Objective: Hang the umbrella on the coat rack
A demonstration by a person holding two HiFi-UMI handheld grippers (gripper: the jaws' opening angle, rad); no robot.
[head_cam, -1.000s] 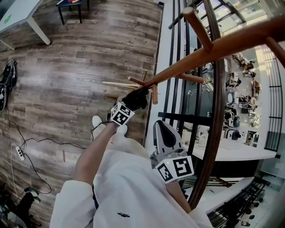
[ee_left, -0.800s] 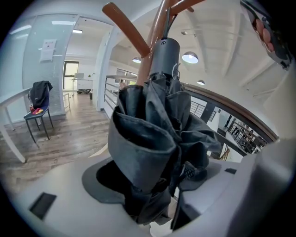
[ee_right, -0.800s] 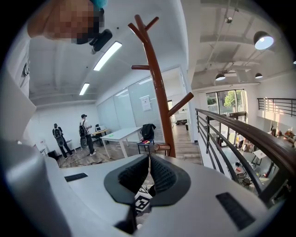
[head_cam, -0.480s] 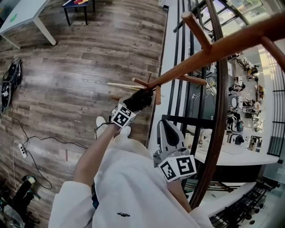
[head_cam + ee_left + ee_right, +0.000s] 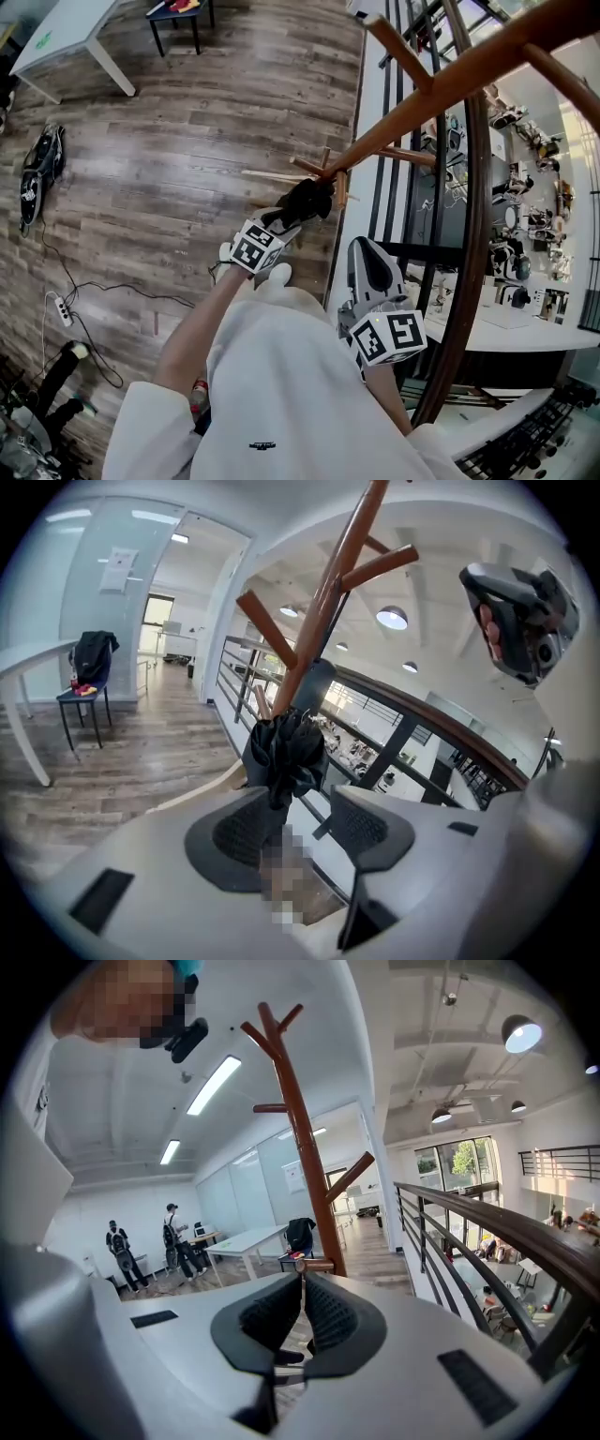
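Note:
A brown wooden coat rack (image 5: 441,94) leans across the head view, and its lower pegs (image 5: 330,178) stick out just above my left gripper (image 5: 292,212). A folded black umbrella (image 5: 306,199) is at that gripper's tip. In the left gripper view the umbrella (image 5: 286,752) stands upright between the closing jaws of the left gripper (image 5: 305,819), in front of the rack pole (image 5: 328,592). It rests against the left pad (image 5: 242,832), with a gap to the right pad. I cannot tell whether it hangs from a peg. My right gripper (image 5: 367,255) is shut and holds nothing, pointing at the rack (image 5: 300,1147).
A dark curved handrail with black bars (image 5: 469,234) runs close on the right, over a drop to a lower floor. On the wood floor stand a white table (image 5: 75,37) and a small dark stool (image 5: 178,14). Cables and a power strip (image 5: 58,309) lie nearby. Two people (image 5: 122,1251) stand far off.
My left gripper has risen with the umbrella, closer under the rack's lower pegs. The right gripper has stayed where it was.

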